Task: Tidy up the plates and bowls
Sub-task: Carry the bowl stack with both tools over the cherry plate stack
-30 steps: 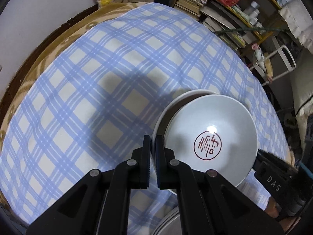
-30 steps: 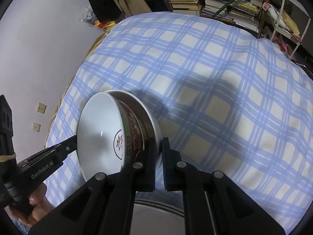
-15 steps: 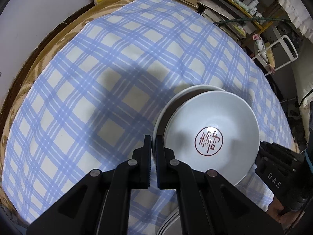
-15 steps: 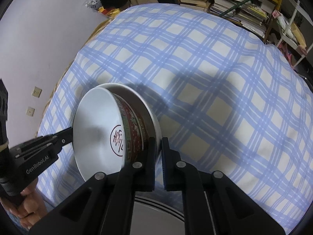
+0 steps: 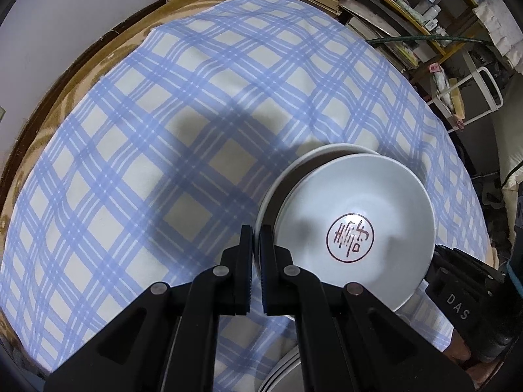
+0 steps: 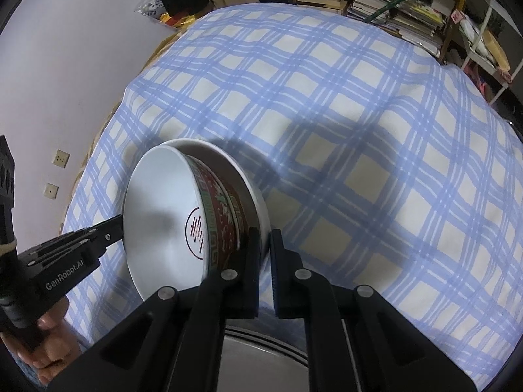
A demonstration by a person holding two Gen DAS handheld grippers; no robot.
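Two nested bowls hang over the checked cloth, tilted. The inner bowl [image 5: 353, 228] is white inside with a red round seal; its outside [image 6: 222, 215] is red and green. It sits in a plain white outer bowl [image 5: 313, 156]. My left gripper [image 5: 256, 228] is shut on the outer bowl's near rim. My right gripper [image 6: 264, 232] is shut on the opposite rim [image 6: 258, 202]. Each gripper shows in the other's view: the right gripper [image 5: 439, 253] and the left gripper [image 6: 117, 223] at the bowls' edges. Grey plates [image 6: 261, 349] lie below the bowls.
A blue-and-white checked cloth [image 5: 147, 137] covers the table over a brown blanket [image 5: 65, 98]. A pale wall [image 6: 65, 65] runs along the left. Crowded bookshelves [image 5: 376, 6] and a white rack [image 5: 483, 98] stand beyond the far right edge. A hand [image 6: 49, 352] holds the left gripper.
Both grippers keep their hold on the outer bowl. The nested bowls have barely shifted in either view.
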